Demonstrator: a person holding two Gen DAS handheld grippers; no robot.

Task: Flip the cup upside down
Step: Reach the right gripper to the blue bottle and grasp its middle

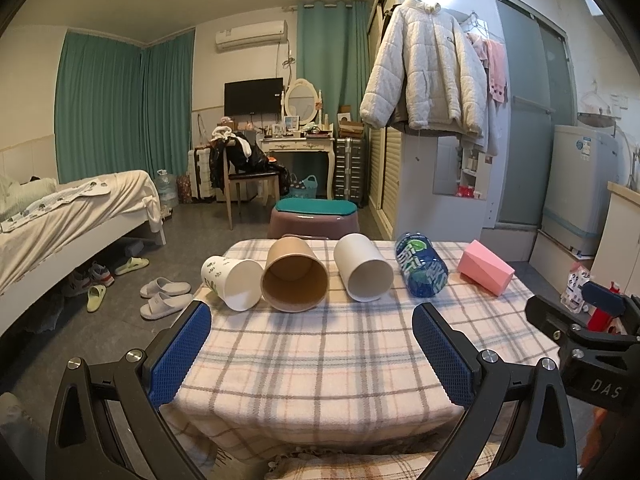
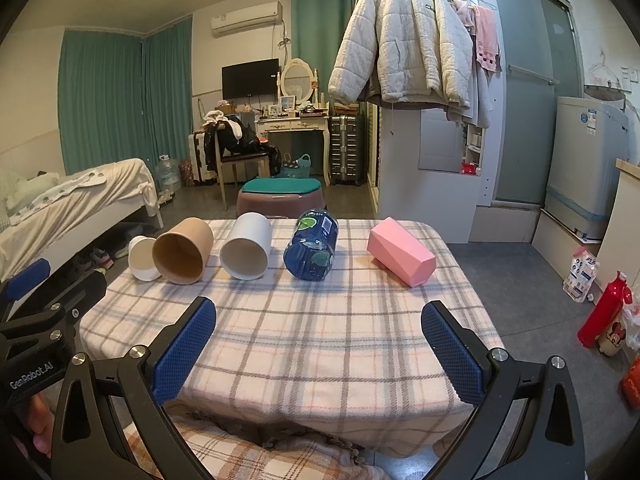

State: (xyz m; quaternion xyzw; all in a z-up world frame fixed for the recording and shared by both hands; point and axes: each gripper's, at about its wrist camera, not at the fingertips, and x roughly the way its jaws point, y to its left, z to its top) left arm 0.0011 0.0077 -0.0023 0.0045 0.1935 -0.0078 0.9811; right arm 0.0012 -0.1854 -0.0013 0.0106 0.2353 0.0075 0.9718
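Several cups lie on their sides in a row at the far part of the plaid-covered table [image 1: 320, 360]: a white printed paper cup [image 1: 234, 282], a brown paper cup [image 1: 294, 276], a white cup [image 1: 364, 268], a blue printed cup [image 1: 422, 270] and a pink faceted cup [image 1: 486, 268]. Their mouths face me. In the right wrist view the row shows again: the brown cup [image 2: 184, 250], the white cup [image 2: 246, 248], the blue cup [image 2: 312, 250], the pink cup [image 2: 402, 252]. My left gripper [image 1: 312, 328] and right gripper [image 2: 320, 330] are open and empty above the near table edge.
A purple stool with a green cushion [image 1: 314, 216] stands behind the table. A bed [image 1: 72, 216] is at the left with slippers [image 1: 164, 296] on the floor. A red bottle [image 2: 606, 308] stands on the floor at the right. A wardrobe [image 1: 436, 184] is behind.
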